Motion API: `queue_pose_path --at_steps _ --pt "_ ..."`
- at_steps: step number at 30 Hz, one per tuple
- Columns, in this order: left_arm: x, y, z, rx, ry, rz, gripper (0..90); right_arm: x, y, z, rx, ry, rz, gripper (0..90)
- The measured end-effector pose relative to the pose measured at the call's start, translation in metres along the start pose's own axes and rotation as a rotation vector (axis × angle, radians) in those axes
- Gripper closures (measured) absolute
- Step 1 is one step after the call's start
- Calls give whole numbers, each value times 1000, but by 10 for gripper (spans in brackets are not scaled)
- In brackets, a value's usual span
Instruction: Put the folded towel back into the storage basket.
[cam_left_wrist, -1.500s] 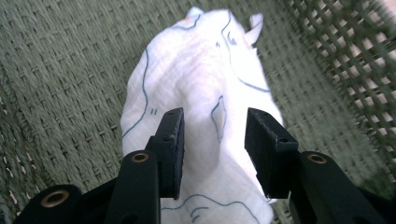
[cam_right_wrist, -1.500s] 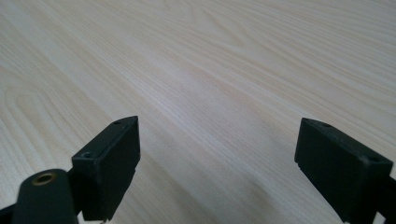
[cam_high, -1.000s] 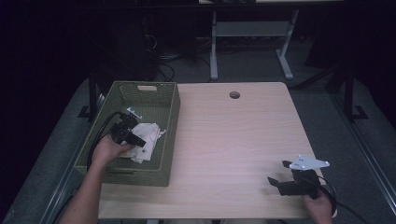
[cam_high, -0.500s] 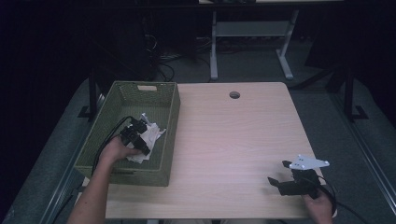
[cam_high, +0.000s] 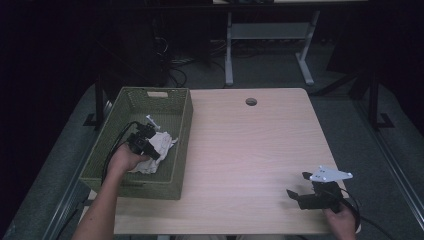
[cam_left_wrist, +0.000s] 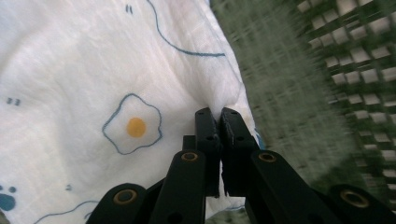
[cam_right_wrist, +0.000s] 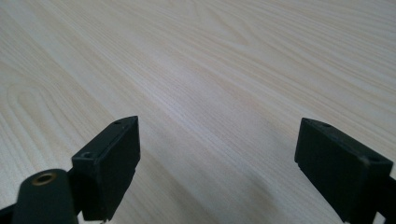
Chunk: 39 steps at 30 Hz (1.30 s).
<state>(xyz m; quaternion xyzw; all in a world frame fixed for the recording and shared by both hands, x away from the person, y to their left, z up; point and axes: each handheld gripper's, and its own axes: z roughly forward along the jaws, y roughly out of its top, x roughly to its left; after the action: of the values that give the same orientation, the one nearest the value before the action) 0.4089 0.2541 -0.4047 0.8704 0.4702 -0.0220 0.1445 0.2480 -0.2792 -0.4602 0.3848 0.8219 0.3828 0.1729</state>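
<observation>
A white cloth (cam_high: 163, 141) printed with fried eggs and paw marks (cam_left_wrist: 93, 70) lies crumpled in the green woven basket (cam_high: 183, 125). My left gripper (cam_high: 152, 149) reaches into the basket from the near left. Its jaws have just been closing and now pinch a fold at the cloth's edge (cam_left_wrist: 219, 114). The basket's mesh wall (cam_left_wrist: 327, 70) stands just behind the cloth. My right gripper (cam_high: 299, 185) rests low at the table's near right corner, jaws wide open with nothing between them (cam_right_wrist: 219, 140).
The basket stands along the left side of the light wooden table (cam_high: 250, 145), which has a cable hole (cam_high: 251, 101) near its far edge. Bare tabletop (cam_right_wrist: 210, 56) lies ahead of the right gripper. A metal desk frame (cam_high: 270, 35) stands on the floor beyond.
The left gripper has shifted slightly over the cloth in the basket and its jaws have come together on the fabric. The right gripper has stayed still.
</observation>
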Motion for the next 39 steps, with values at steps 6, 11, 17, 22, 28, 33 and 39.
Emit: queue_pose_path --at_steps 6,11,17,22,28,33,39 --pt "-6 0 -3 -19 -85 -4 772 2 1 0 6 3 -4 137" --pt "3 -2 -10 -52 -35 -31 735 2 1 1 13 0 -10 137" --pt "19 -2 -6 -80 45 -67 861 2 1 3 17 3 -7 137" --pt "25 3 9 -5 102 -67 863 1 0 4 23 -3 -1 137" --pt "27 3 12 10 112 -65 817 1 0 3 21 -2 -3 137" --pt "26 -2 -2 -62 86 -77 806 2 -1 2 17 0 -2 137" --pt "15 -10 -18 -114 79 -44 781 2 0 3 12 0 -3 137"
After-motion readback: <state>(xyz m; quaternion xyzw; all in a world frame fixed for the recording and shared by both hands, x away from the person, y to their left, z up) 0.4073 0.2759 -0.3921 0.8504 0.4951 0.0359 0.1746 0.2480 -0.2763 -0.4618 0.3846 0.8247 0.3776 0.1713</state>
